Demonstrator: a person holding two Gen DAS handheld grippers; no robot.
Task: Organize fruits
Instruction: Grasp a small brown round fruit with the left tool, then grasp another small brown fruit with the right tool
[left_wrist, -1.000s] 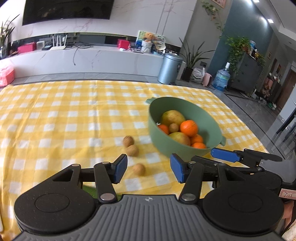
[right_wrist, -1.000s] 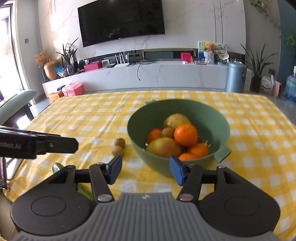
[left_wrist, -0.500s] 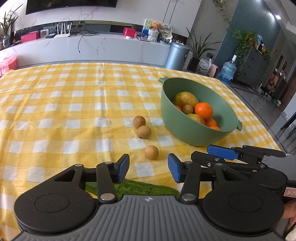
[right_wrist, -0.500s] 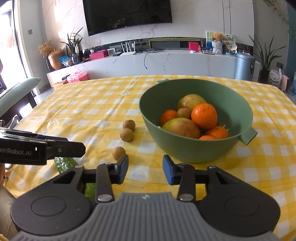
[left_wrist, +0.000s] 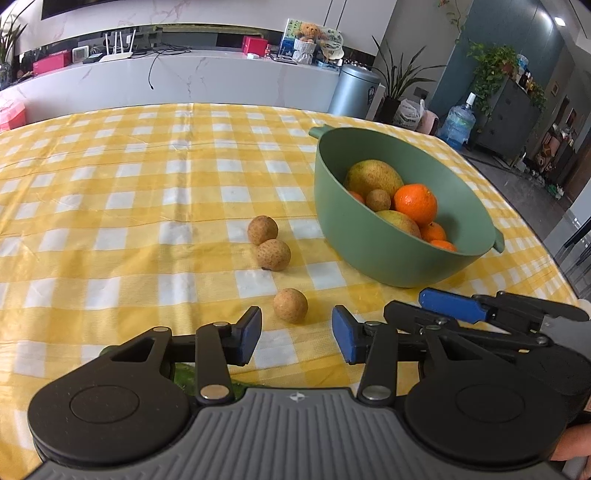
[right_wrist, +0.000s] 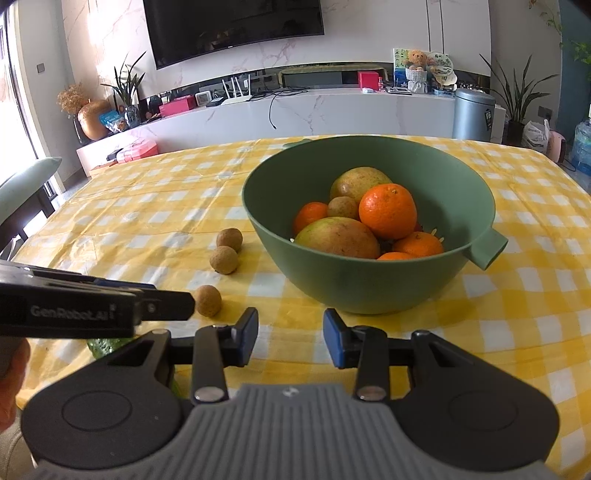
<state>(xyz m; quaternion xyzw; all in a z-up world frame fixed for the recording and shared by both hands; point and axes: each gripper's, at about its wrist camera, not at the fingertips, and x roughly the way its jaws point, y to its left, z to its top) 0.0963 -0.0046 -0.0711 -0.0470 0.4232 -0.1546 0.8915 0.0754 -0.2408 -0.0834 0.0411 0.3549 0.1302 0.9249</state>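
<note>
Three brown longans lie on the yellow checked cloth: two touching (left_wrist: 262, 230) (left_wrist: 273, 254) and one nearer (left_wrist: 290, 305). My left gripper (left_wrist: 295, 332) hovers low behind the nearest longan (right_wrist: 208, 301). Its jaws are closing, with nothing between the blue pads and the fruit just beyond the tips. The green bowl (left_wrist: 369, 258) to the right holds oranges (right_wrist: 388, 211), mangoes (right_wrist: 338, 238) and one longan (right_wrist: 343, 206). My right gripper (right_wrist: 290, 339) stands open and empty in front of the bowl (right_wrist: 351, 288).
A green cucumber (right_wrist: 103, 347) lies at the table's near edge, mostly hidden under the grippers. In the left wrist view the right gripper (left_wrist: 448, 309) reaches in from the right. A chair (right_wrist: 22, 184) stands at the left of the table.
Both grippers have sunk toward the table and moved closer to the fruit. The jaws of both have narrowed. The nearest longan now sits just ahead of the left fingertips.
</note>
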